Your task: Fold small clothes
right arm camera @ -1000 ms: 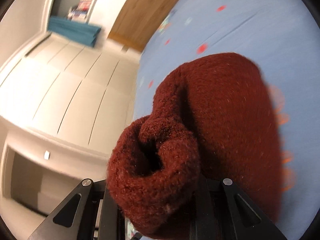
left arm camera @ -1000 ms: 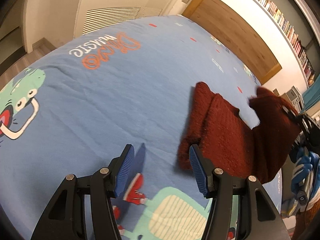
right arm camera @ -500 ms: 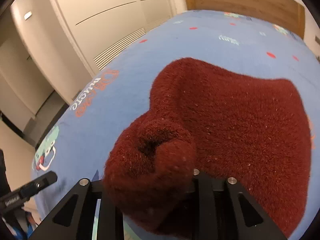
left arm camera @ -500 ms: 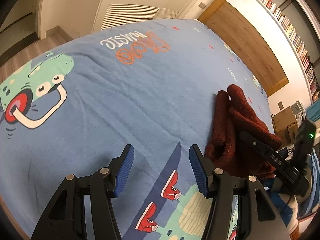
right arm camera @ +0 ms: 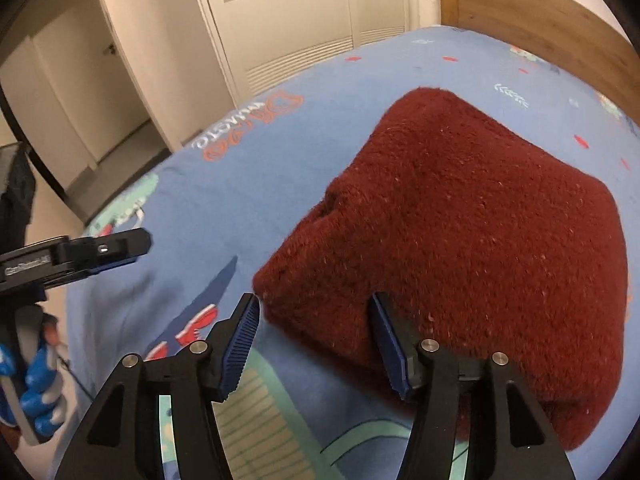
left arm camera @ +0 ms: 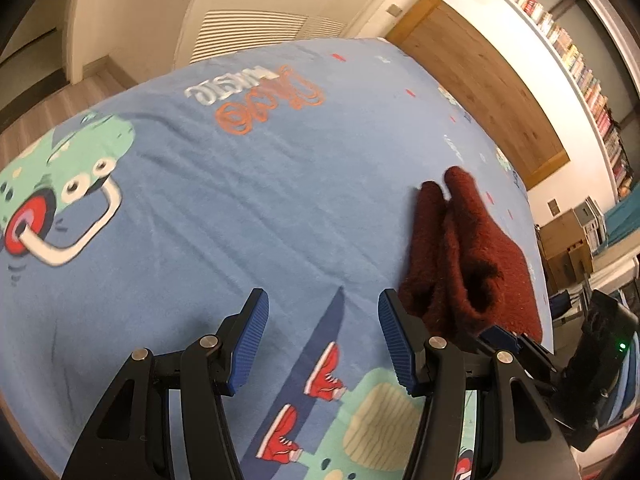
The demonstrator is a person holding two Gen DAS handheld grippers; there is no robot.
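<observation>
The red knit [right arm camera: 472, 216] lies folded on the blue bedspread [right arm camera: 224, 216], a thick doubled slab. From my right gripper [right arm camera: 316, 340] it sits just ahead and runs off to the right, its long axis heading away toward the wooden headboard [right arm camera: 560, 28]. The near corner pokes in between the right jaws, which are opening; the pads look clear of the wool, though the right pad is close against it and I can't rule out a brush of contact.

In the left wrist view the knit [left arm camera: 476, 256] lies to the right of my left gripper [left arm camera: 322, 344], edge-on, with two rolled ends pointing away. Those jaws stand half open over bare bedspread with nothing between them.

My judgement: the right hand is much the nearer, so any tidying press or second fold falls to it.

The knit's far-right edge is cut off behind the right finger, and I can't tell what garment it is. A blue-gloved hand [right arm camera: 36, 392] shows at the left edge.
</observation>
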